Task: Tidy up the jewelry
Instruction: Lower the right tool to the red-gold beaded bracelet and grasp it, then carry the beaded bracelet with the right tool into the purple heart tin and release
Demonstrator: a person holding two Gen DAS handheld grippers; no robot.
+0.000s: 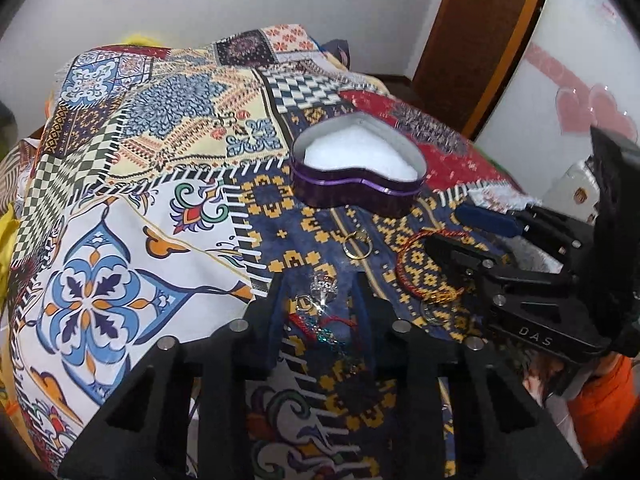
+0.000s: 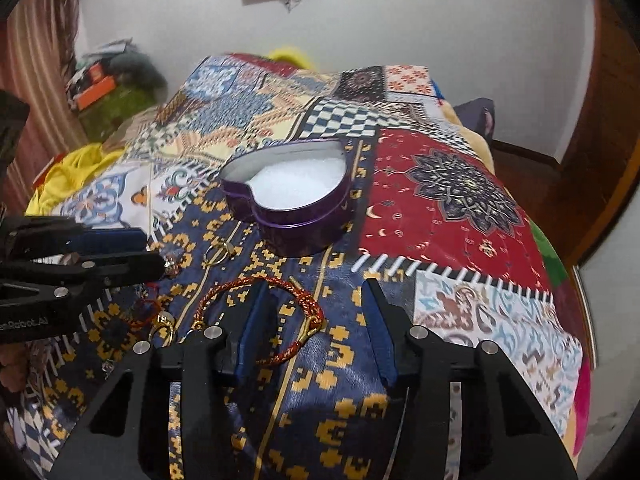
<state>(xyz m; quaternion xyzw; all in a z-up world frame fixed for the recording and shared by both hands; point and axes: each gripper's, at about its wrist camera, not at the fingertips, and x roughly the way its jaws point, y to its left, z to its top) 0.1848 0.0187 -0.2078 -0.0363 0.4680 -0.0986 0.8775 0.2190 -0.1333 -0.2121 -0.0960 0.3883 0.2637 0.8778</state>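
Note:
A purple heart-shaped tin [image 1: 356, 176] with white padding stands open on the patterned cloth; it also shows in the right wrist view [image 2: 292, 204]. My left gripper [image 1: 320, 280] is open, its fingers either side of a silver sparkly piece [image 1: 325, 286] and a thin red string piece [image 1: 320, 322]. A gold ring [image 1: 357, 245] lies just beyond. My right gripper [image 2: 316, 284] is open, low over the cloth, its left finger inside the loop of a red-and-gold braided bracelet [image 2: 308, 304]. A gold ring [image 2: 218, 251] and another gold piece [image 2: 164, 326] lie to its left.
The patchwork cloth [image 1: 120, 208] covers a raised surface that falls away at its edges. Yellow fabric [image 2: 72, 176] lies at the left, a wooden door frame [image 1: 480, 40] at the right, and a white wall behind. Each gripper shows in the other's view, close together.

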